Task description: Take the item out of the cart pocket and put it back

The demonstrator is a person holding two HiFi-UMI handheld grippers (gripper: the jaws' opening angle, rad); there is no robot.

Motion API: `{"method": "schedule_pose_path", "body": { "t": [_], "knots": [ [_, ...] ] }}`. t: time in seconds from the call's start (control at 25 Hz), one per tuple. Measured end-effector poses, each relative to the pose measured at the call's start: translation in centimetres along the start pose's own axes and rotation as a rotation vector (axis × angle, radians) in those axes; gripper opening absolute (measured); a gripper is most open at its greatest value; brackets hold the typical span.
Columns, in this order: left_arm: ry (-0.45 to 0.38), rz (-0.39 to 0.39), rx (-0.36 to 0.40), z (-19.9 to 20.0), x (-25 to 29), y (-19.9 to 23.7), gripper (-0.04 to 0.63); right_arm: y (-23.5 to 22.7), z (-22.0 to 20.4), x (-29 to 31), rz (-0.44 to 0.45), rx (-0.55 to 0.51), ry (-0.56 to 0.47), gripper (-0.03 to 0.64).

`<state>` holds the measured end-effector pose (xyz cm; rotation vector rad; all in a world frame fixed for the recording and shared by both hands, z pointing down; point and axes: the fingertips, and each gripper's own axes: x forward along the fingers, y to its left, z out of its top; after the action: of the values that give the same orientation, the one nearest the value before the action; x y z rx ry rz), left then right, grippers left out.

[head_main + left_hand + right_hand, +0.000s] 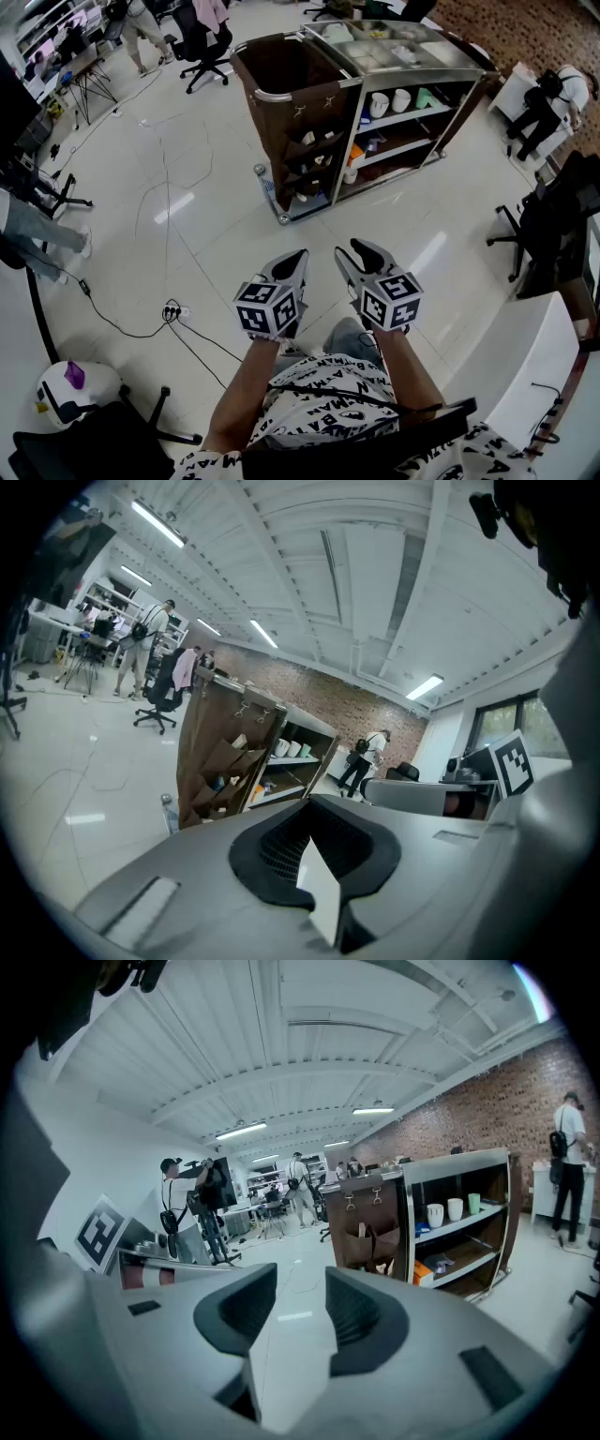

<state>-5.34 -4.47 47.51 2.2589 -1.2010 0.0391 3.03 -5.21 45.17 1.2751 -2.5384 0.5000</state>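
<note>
Step in hand: the approach, by my reading; no item is out yet and both tools are held well apart from the cart [375,103]
Left tool [292,258]: jaws together, nothing between them
Right tool [361,251]: jaws standing apart with only bare floor [187,141] showing between them, so it is empty
Cart: far in the scene and a little right, its brown end panel turned toward the near left
Pockets [314,155]: rows of them on that brown panel, with small things poking out
Item: judged to sit in one of the pockets; too small to tell which
Next move calls for: walking up to the panel, choosing a pocket, and bringing the open right tool over the exposed top of the item
</note>
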Motion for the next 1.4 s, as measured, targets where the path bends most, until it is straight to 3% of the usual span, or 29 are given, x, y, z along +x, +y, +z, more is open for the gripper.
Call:
{"method": "schedule_pose_path", "body": {
  "t": [0.32, 0.72, 0.92, 1.08, 1.4],
  "knots": [
    [0.025, 0.02, 0.051, 1.2, 4.4, 3.1, 0.002, -4.8, -0.1, 5.8, -0.054, -0.021, 0.023, 0.176],
    [0.084, 0.142, 0.052, 1.9, 18.2, 10.9, 0.002, -18.9, -2.1, 20.1, -0.112, 0.066, 0.114, 0.176],
    [0.14, 0.196, 0.019, 0.9, 24.6, 14.5, 0.002, -23.8, -4.3, 27.5, -0.104, 0.078, 0.191, 0.176],
    [0.161, 0.244, -0.013, -0.4, 27.5, 17.5, 0.002, -27.1, -6.1, 32.8, -0.16, 0.038, 0.21, 0.176],
    [0.193, 0.258, -0.055, -2.5, 30.9, 20.5, 0.002, -31.1, -10.1, 40.6, -0.214, 0.127, 0.311, 0.176]
  ]
}}
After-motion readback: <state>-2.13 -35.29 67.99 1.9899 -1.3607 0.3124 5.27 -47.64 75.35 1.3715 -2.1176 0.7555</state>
